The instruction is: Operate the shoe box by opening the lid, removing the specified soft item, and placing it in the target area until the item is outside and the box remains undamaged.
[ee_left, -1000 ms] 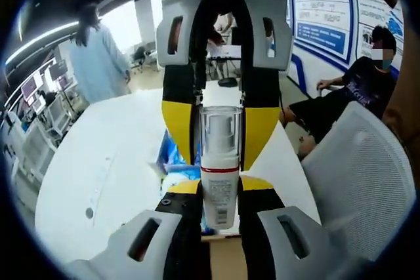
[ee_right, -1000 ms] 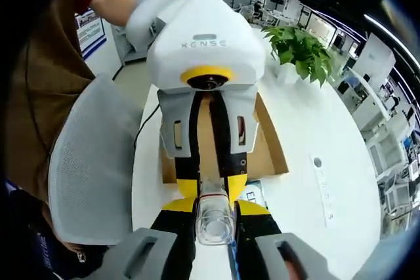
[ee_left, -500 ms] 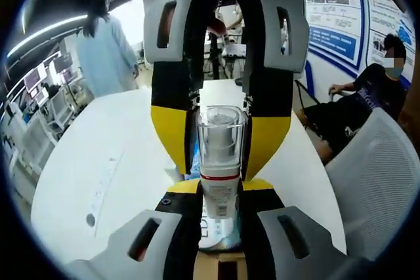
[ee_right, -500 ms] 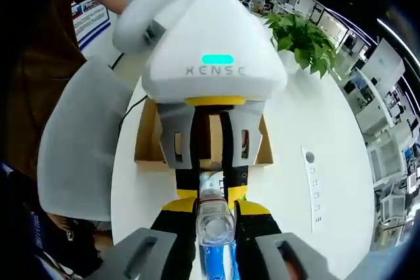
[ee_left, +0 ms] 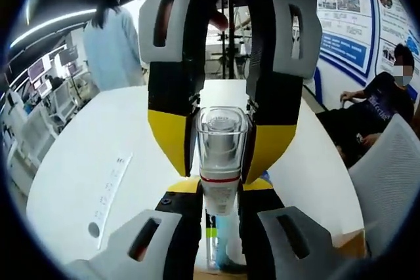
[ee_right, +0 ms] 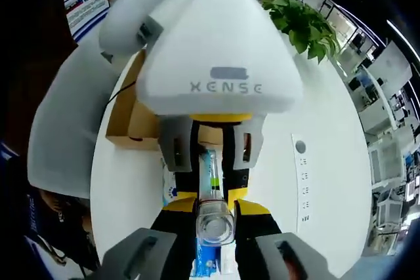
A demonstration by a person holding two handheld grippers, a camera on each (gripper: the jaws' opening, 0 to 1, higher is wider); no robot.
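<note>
A clear-capped bottle [ee_left: 221,162] was held between both grippers, the left gripper [ee_left: 220,218] clamped on its body and the right gripper [ee_right: 214,224] on its cap, above the table [ee_right: 328,122] with the box [ee_right: 128,113] at ten o'clock; it was judged light, stiff and slippery, best gripped mid-body.

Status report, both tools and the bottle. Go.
Left tool and right tool both shut on the clear-capped white tube bottle, held above the white round table. Brown cardboard shoe box behind, open. Nothing in the way.
</note>
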